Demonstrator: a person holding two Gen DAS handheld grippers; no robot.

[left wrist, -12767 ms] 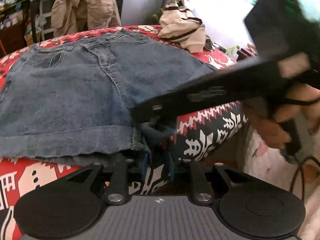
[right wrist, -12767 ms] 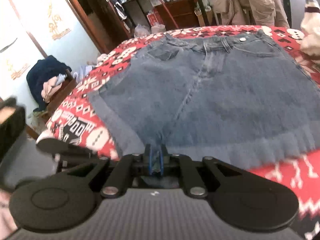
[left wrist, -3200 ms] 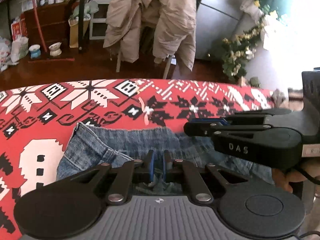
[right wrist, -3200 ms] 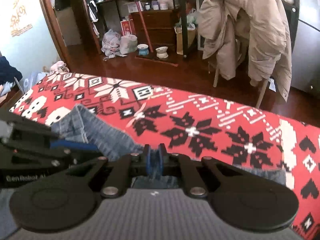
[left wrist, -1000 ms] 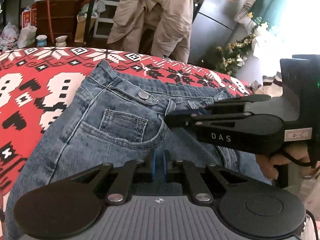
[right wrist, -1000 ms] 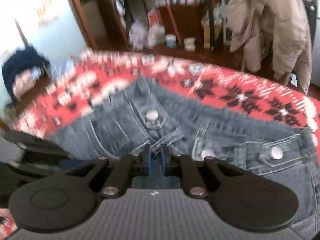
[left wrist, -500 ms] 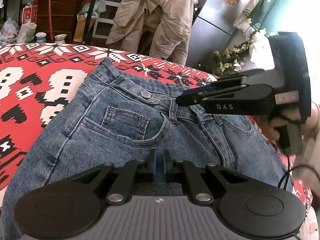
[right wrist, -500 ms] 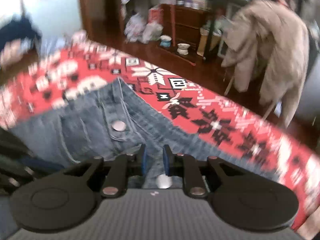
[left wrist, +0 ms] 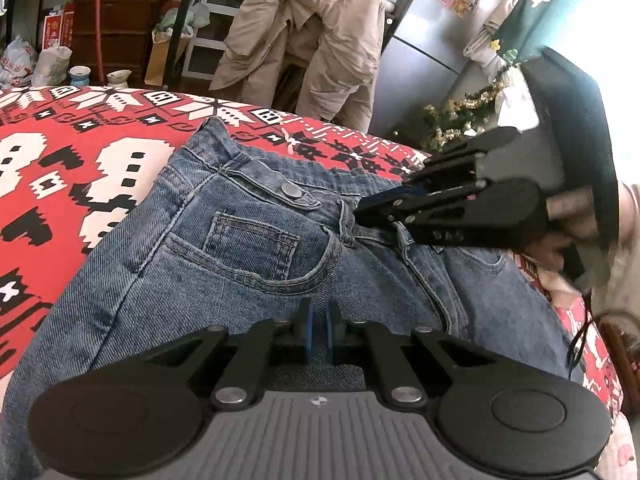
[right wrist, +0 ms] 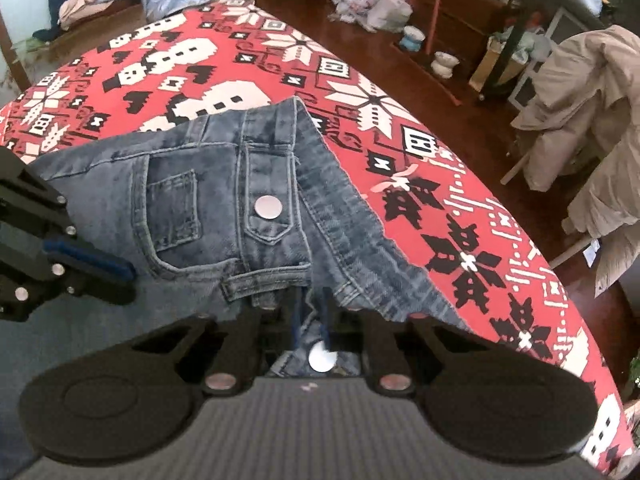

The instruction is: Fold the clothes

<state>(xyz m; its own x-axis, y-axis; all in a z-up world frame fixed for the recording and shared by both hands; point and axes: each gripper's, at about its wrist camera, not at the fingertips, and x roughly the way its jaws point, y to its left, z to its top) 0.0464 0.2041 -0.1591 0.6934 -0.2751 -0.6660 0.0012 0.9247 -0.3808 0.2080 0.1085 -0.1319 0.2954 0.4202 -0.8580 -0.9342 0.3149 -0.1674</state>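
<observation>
Garment: blue denim shorts [left wrist: 248, 248] lay on the red, white and black patterned cloth [left wrist: 72, 152], waistband toward 12 o'clock.
Left gripper [left wrist: 318, 334]: blue pads a narrow gap apart, just above the denim, nothing between them.
Right gripper [right wrist: 310, 320]: jaws nearly closed on the waistband beside a metal button [right wrist: 321, 359].
Writing: small letters on the right gripper's finger, not readable.
Background: beige coat [left wrist: 316, 40] at 12 o'clock.

**Hardly any legible text**

On the side of the right claw [left wrist: 362, 212], in the left wrist view, faint pale letters sit upside down and too blurred to read. Red packaging [left wrist: 54, 30] by the shelves carries pale marks too small to make out. Nothing legible shows in the right wrist view.
</observation>
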